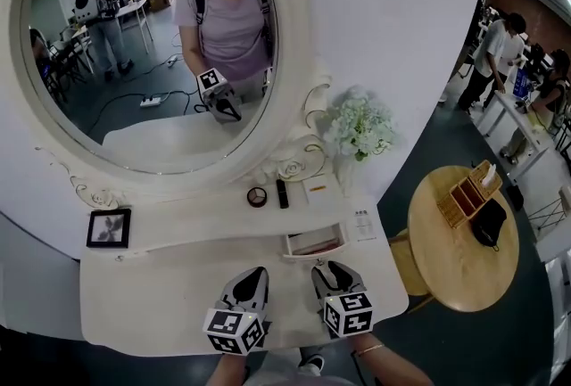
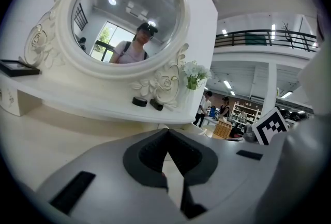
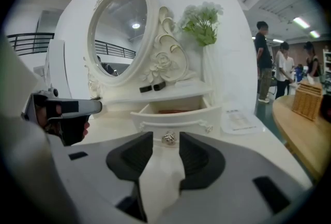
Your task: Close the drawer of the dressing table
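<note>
The drawer point(image 1: 314, 242) is not yet shut. It stands pulled out from under the shelf, just below centre of the head view, with something reddish inside. The right tongs point(image 1: 332, 266) hover just before its front with jaws wide. The single knob point(image 3: 168, 138) shows in the gap, untouched as far as I can tell. The left tongs point(image 1: 253, 277) hang beside them at lower centre, tips together on nothing. All the pushing is left to do.

Counted:
- one drawer
- one knob
- one oval mirror point(image 1: 134, 63)
- one picture frame point(image 1: 109, 227)
- one bunch of flowers point(image 1: 359, 127)
- one round compact point(image 1: 257, 196)
- one dark stick point(image 1: 282, 193)
- one paper point(image 1: 363, 224) on the bench point(image 1: 152, 295)
</note>
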`<state>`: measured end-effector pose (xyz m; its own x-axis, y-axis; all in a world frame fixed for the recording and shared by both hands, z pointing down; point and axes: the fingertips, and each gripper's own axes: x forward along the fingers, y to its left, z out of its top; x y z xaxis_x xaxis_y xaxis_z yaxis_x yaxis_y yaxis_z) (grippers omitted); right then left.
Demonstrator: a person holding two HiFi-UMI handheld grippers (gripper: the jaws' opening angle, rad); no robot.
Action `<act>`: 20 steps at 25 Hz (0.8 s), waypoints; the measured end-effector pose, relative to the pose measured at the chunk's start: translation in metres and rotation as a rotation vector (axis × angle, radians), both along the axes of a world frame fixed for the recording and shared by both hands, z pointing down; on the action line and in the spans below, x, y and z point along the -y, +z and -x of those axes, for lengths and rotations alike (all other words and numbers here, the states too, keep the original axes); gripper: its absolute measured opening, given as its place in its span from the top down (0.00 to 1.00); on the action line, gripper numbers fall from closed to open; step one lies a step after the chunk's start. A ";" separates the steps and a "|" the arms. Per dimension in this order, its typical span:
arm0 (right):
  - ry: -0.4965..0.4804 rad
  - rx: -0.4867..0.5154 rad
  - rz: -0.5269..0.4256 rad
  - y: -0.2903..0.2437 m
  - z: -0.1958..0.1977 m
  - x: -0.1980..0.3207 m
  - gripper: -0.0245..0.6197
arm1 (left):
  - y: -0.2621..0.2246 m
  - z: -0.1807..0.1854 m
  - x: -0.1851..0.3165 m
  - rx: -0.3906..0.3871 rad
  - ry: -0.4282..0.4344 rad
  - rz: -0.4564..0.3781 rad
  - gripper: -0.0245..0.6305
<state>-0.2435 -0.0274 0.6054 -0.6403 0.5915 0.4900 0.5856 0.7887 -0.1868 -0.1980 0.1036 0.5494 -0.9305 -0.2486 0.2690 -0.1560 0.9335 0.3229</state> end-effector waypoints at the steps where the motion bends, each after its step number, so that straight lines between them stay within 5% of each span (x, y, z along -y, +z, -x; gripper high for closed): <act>1: 0.002 -0.002 -0.007 0.002 0.001 0.000 0.72 | 0.001 0.001 -0.001 -0.001 -0.001 -0.001 0.96; 20: 0.014 -0.009 -0.051 0.015 0.013 -0.008 0.80 | 0.012 0.014 -0.014 -0.027 -0.004 -0.012 0.96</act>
<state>-0.2566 -0.0195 0.6204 -0.6435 0.5565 0.5255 0.5730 0.8055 -0.1513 -0.2121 0.1172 0.5614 -0.9238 -0.2482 0.2915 -0.1432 0.9302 0.3380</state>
